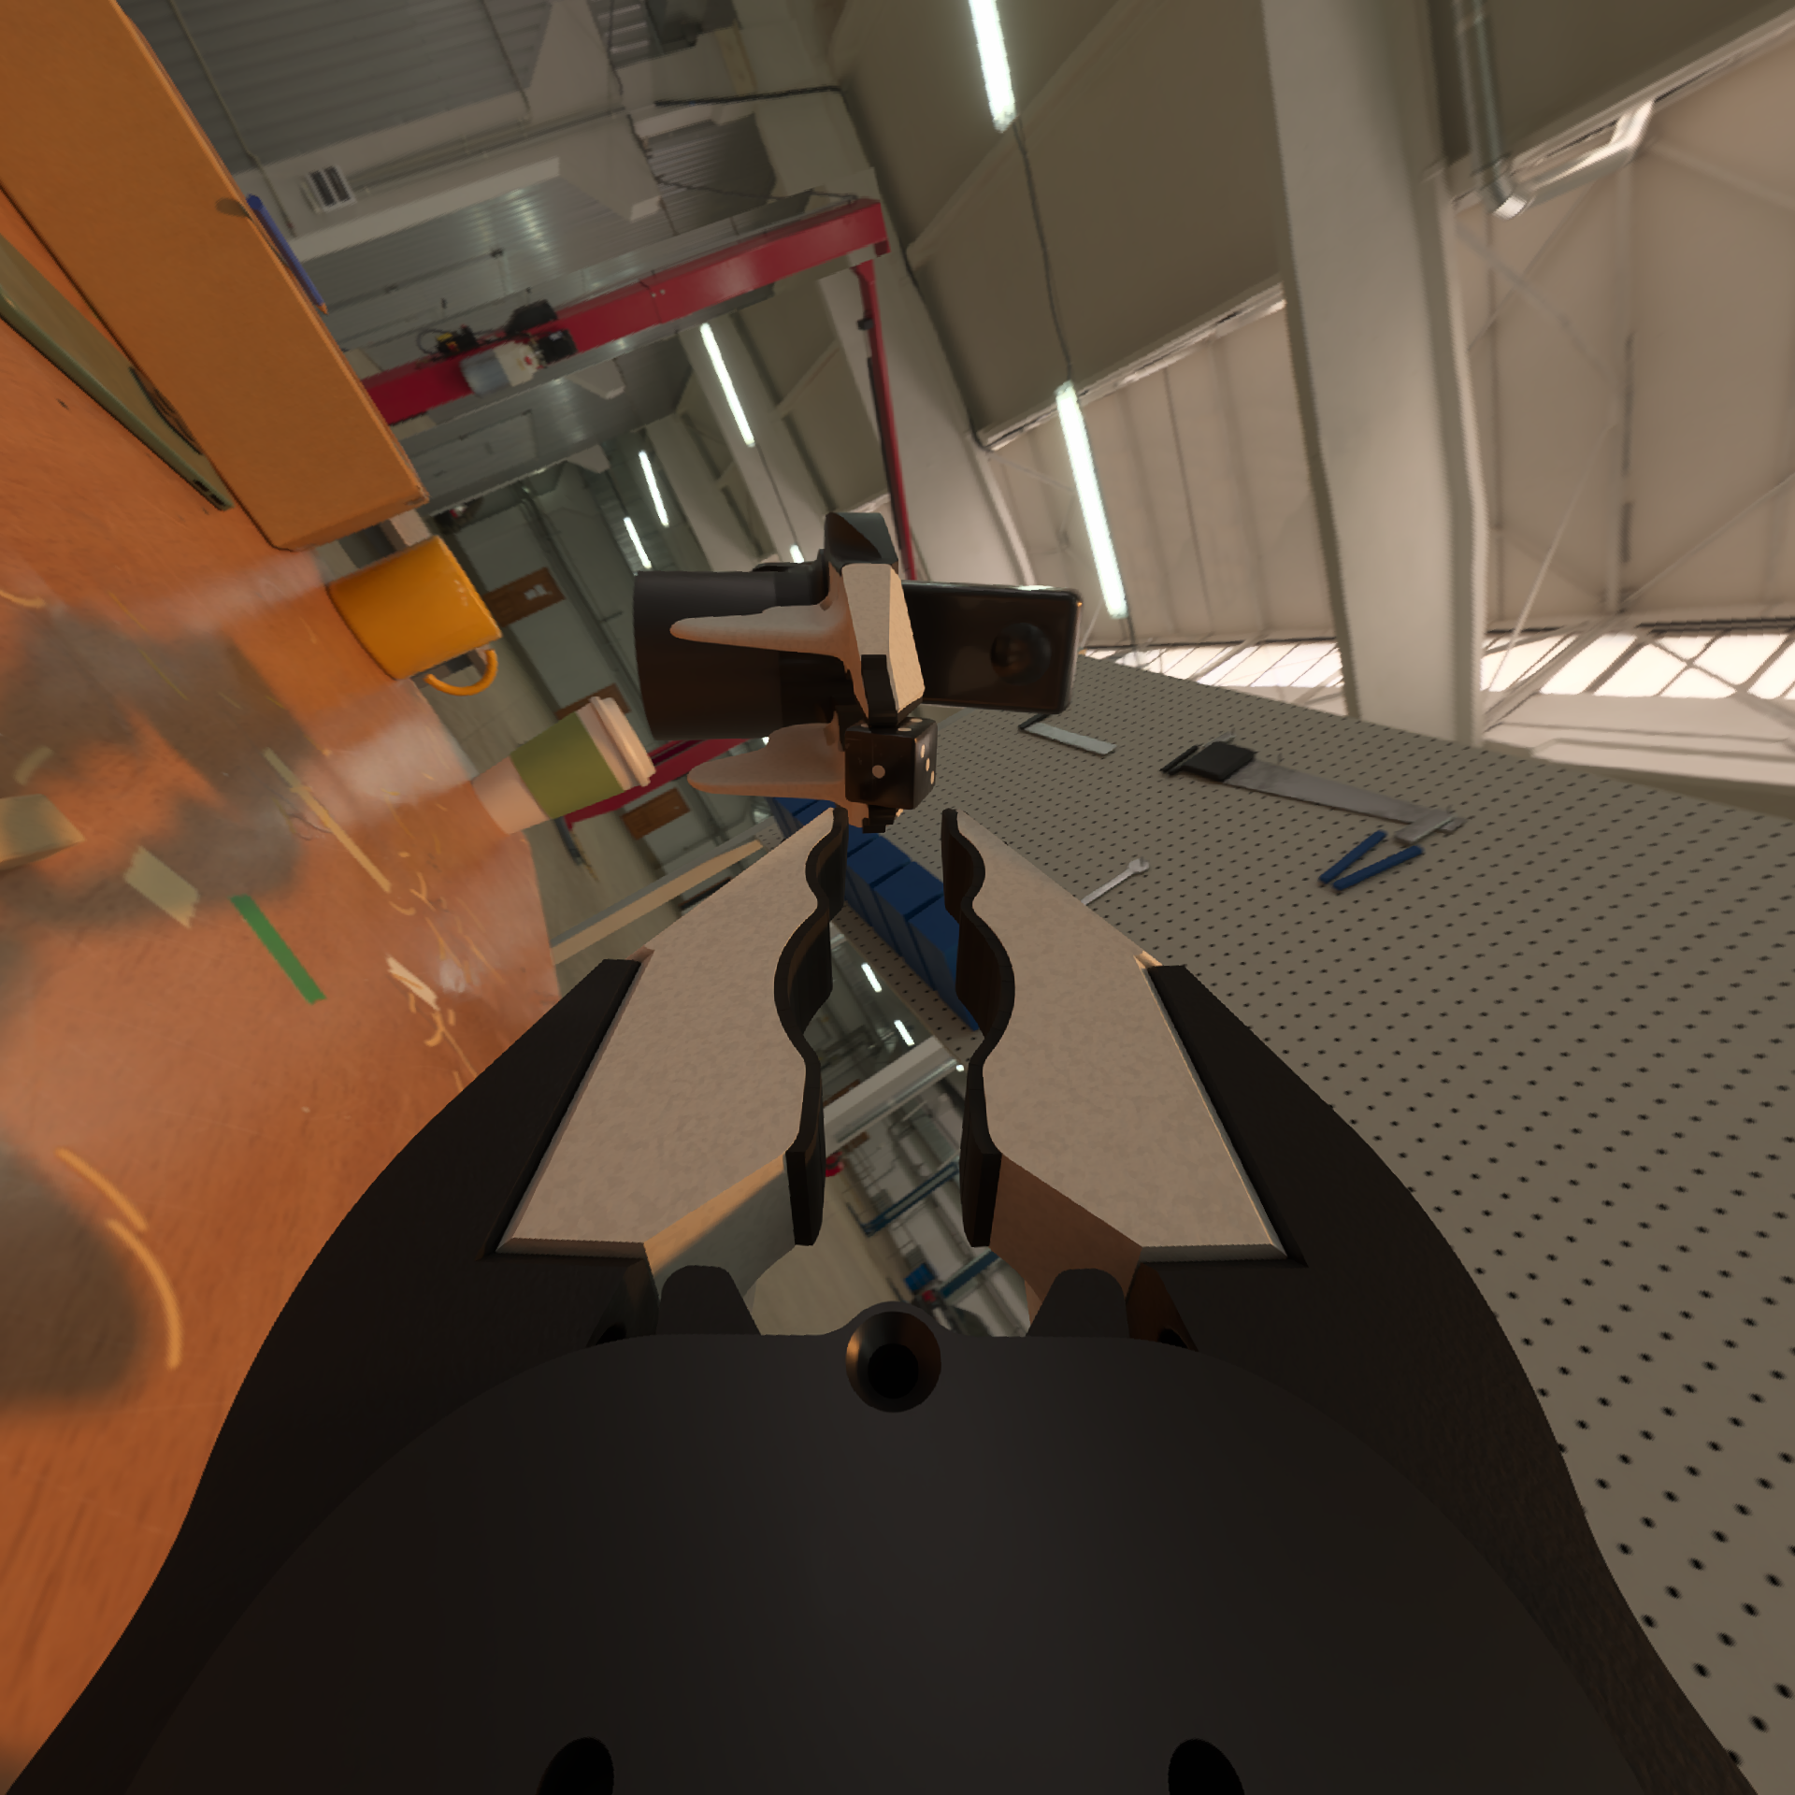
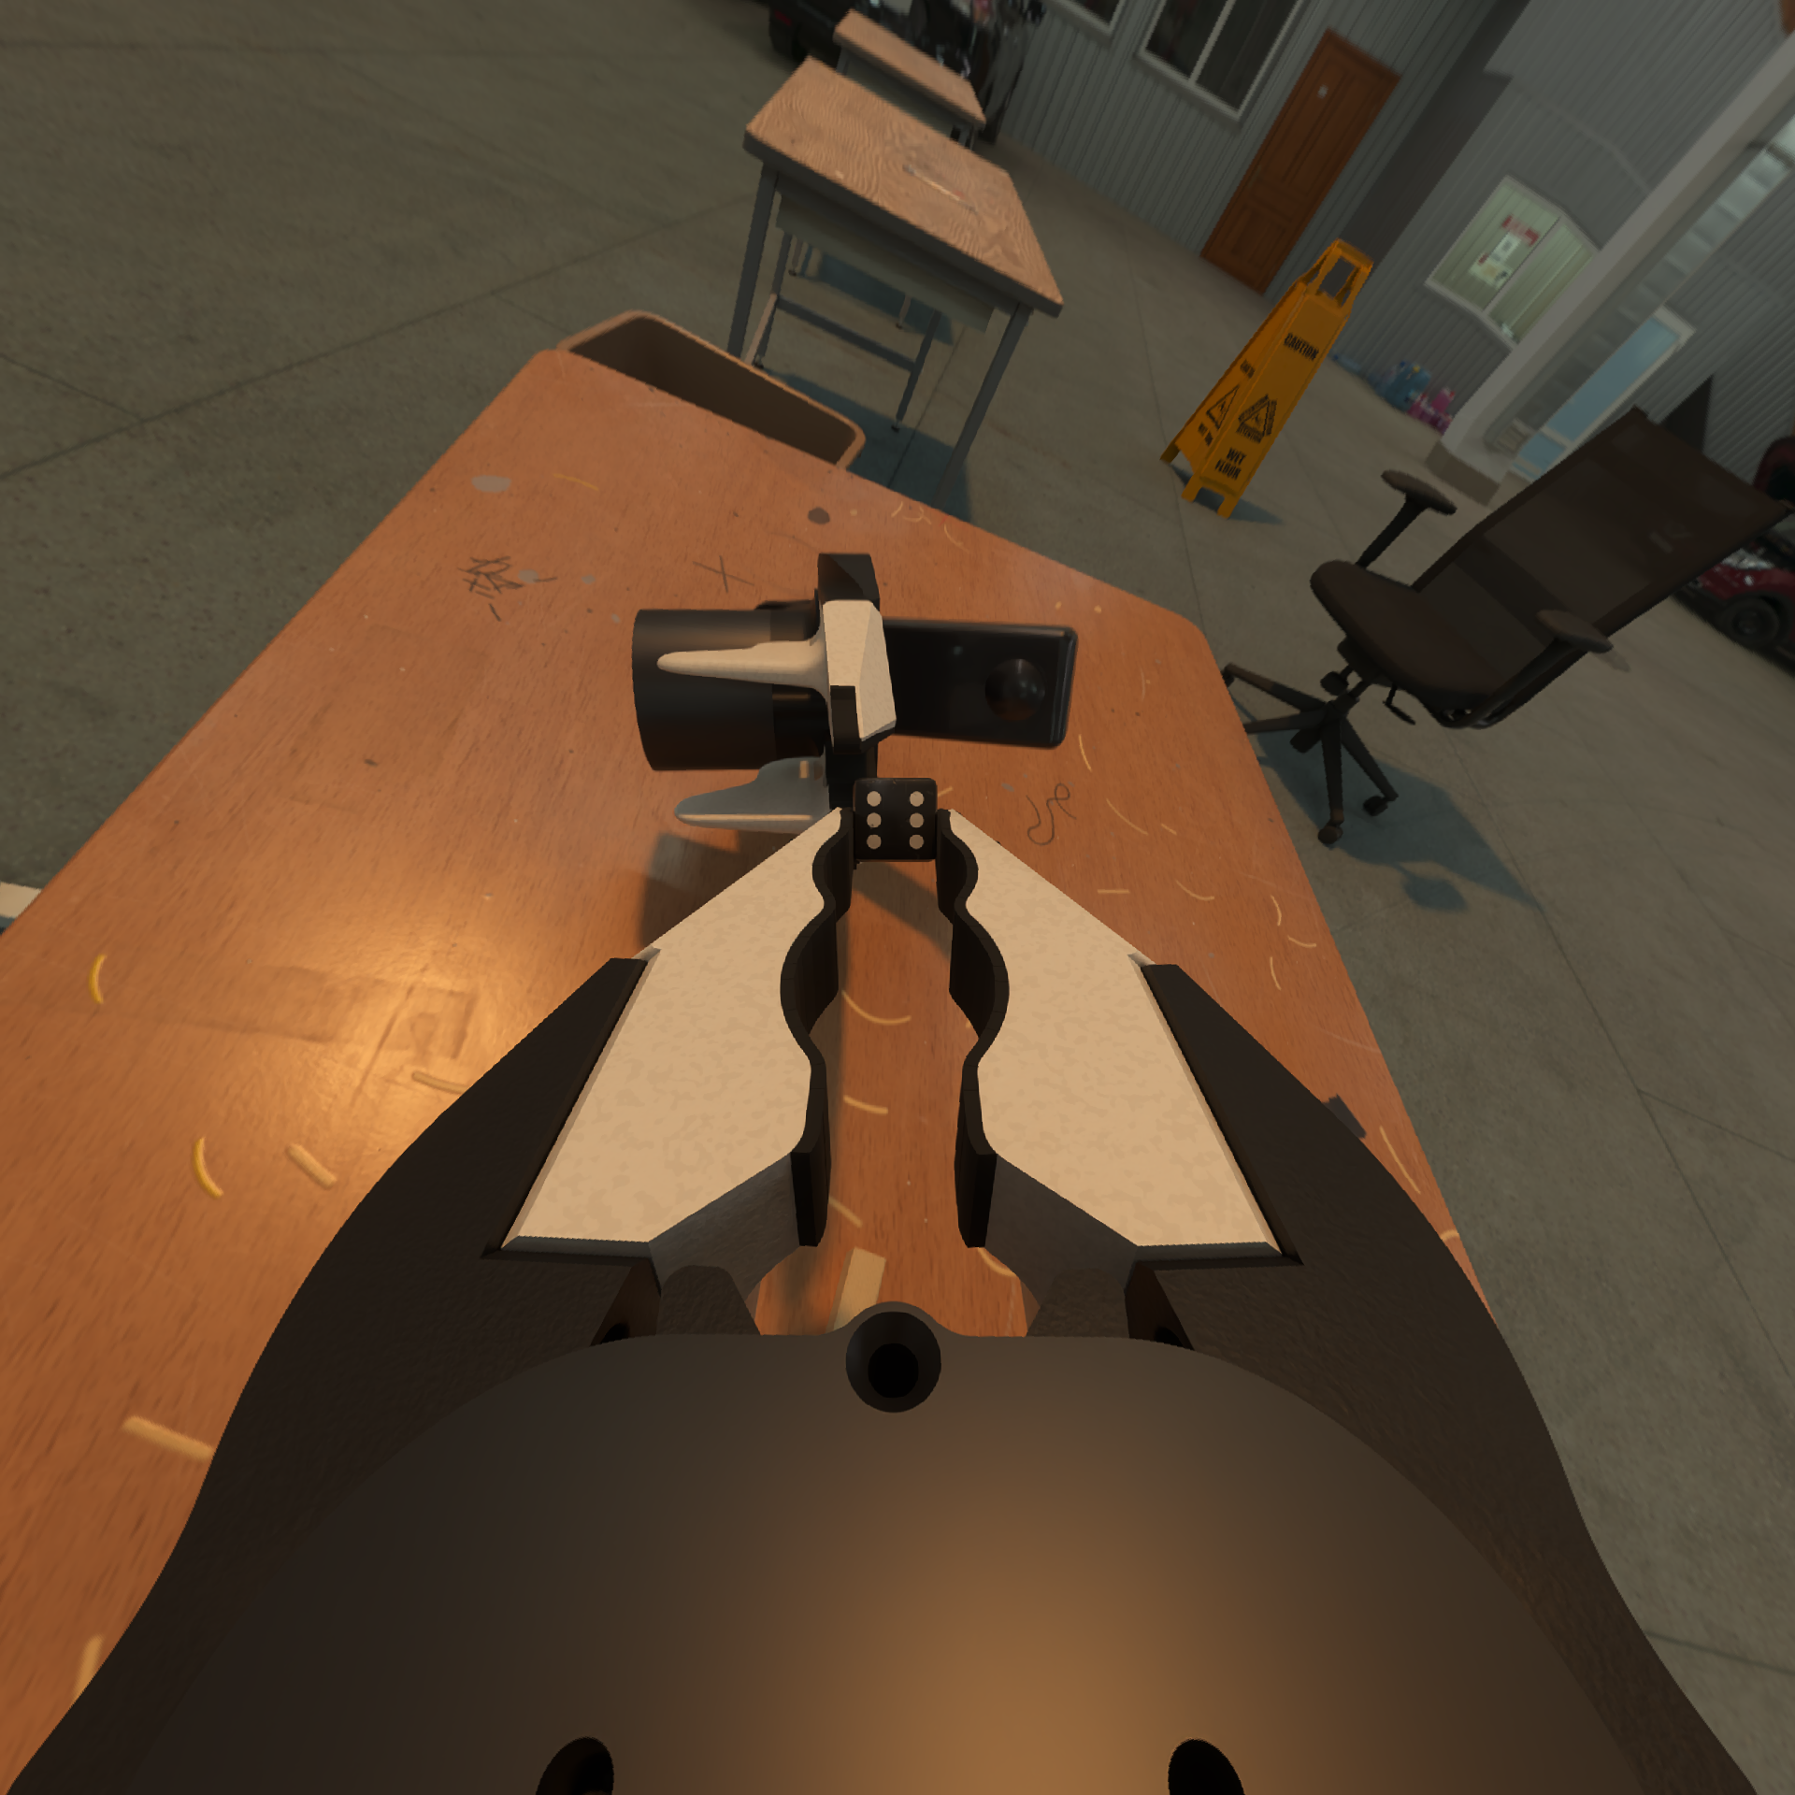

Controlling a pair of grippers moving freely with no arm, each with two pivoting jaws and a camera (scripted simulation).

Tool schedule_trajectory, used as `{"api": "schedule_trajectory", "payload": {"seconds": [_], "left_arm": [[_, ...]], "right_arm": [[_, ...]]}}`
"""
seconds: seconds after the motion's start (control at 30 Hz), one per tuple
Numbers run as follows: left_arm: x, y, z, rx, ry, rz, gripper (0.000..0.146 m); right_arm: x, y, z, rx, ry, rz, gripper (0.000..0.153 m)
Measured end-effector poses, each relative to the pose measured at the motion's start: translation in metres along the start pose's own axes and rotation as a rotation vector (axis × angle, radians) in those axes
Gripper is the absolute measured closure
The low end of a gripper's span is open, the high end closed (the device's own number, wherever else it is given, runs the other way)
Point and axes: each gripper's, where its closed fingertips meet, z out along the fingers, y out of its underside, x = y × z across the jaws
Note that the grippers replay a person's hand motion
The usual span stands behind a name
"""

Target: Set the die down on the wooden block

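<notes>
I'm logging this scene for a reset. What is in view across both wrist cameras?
die: 1, black with white pips, between the right gripper's fingertips
table: 1, orange-brown wood, below both grippers
mug: 1, yellow, on the table
paper cup: 1, green sleeve and white lid, beside the mug
cardboard box: 1, tan, on the table
pegboard: 1, pale, behind the table
saw, pliers, wrench: 1 each, on the pegboard
bin: 1, brown, at the table's far end
floor sign: 1, yellow, on the floor
office chair: 1, dark, beside the table
wooden block: none clearly seen
left gripper: black and cream, open, empty
right gripper: black and cream, shut on the die
</notes>
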Motion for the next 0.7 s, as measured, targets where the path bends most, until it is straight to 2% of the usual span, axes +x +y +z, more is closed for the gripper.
{"api": "schedule_trajectory", "payload": {"seconds": [0.1, 0.2, 0.33, 0.4, 0.53, 0.7], "left_arm": [[-0.005, -0.001, -0.003, -0.021, -0.059, 0.092, 0.126], [-0.011, -0.009, -0.020, -0.060, -0.216, 0.363, 0.121], [-0.027, -0.021, -0.061, -0.186, -0.582, 0.826, 0.115], [-0.036, -0.024, -0.079, -0.273, -0.734, 0.968, 0.110], [-0.052, -0.018, -0.096, -0.418, -0.860, 1.047, 0.103], [-0.057, -0.019, -0.097, -0.426, -0.872, 1.037, 0.102]], "right_arm": [[0.003, 0.008, -0.005, -0.058, 0.005, 0.023, 0.137], [0.012, 0.045, -0.016, -0.242, 0.042, 0.135, 0.137], [0.007, 0.109, -0.017, -0.512, 0.033, 0.322, 0.137], [0.002, 0.131, -0.014, -0.589, 0.016, 0.377, 0.137], [-0.006, 0.160, -0.013, -0.722, -0.015, 0.436, 0.137], [-0.011, 0.172, -0.013, -0.773, -0.040, 0.444, 0.137]]}}
